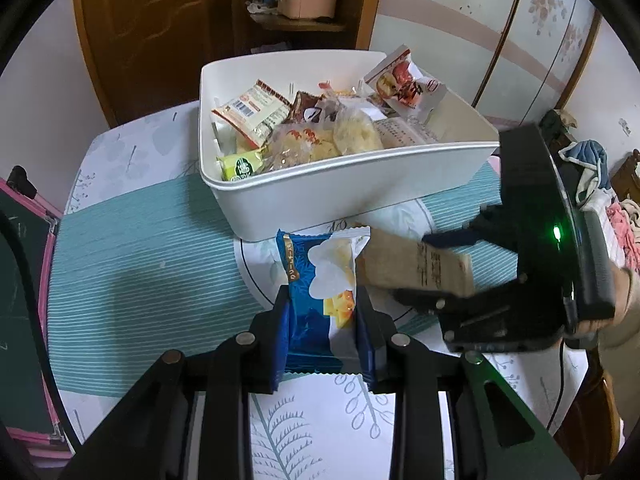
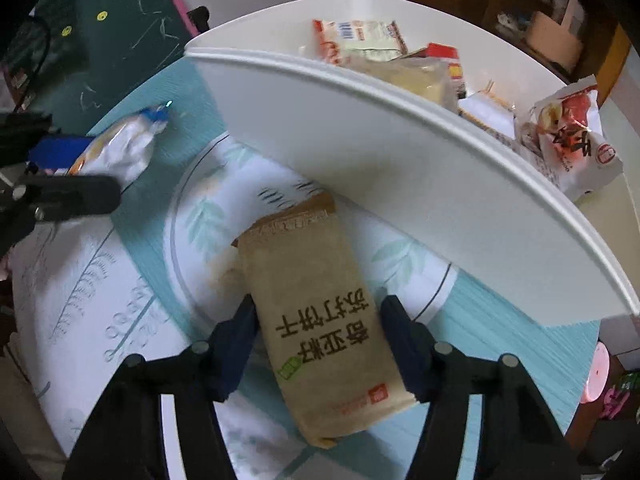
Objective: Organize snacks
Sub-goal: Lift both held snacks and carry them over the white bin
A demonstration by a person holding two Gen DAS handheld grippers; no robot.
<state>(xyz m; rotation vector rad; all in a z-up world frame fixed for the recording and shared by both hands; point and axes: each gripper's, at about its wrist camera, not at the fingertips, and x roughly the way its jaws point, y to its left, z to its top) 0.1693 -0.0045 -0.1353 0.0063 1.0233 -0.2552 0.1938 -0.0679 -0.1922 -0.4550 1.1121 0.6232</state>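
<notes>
A white bin (image 1: pixel 360 184) holding several snack packets stands on the table; it also shows in the right wrist view (image 2: pixel 400 168). My left gripper (image 1: pixel 322 312) is shut on a blue and white snack packet (image 1: pixel 320 276), just in front of the bin. That packet shows in the right wrist view (image 2: pixel 120 152). My right gripper (image 2: pixel 320 332) is shut on a brown cracker packet (image 2: pixel 316 304) beside the bin's wall. In the left wrist view the right gripper (image 1: pixel 440 264) holds the brown packet (image 1: pixel 416 264) right of the blue one.
The table carries a teal striped and leaf-print cloth (image 1: pixel 140 272). A dark chalkboard with a pink frame (image 1: pixel 24 280) stands at the table's left. A wooden door (image 1: pixel 148 32) and a wardrobe (image 1: pixel 480 20) are behind. Clothes (image 1: pixel 600 184) lie at right.
</notes>
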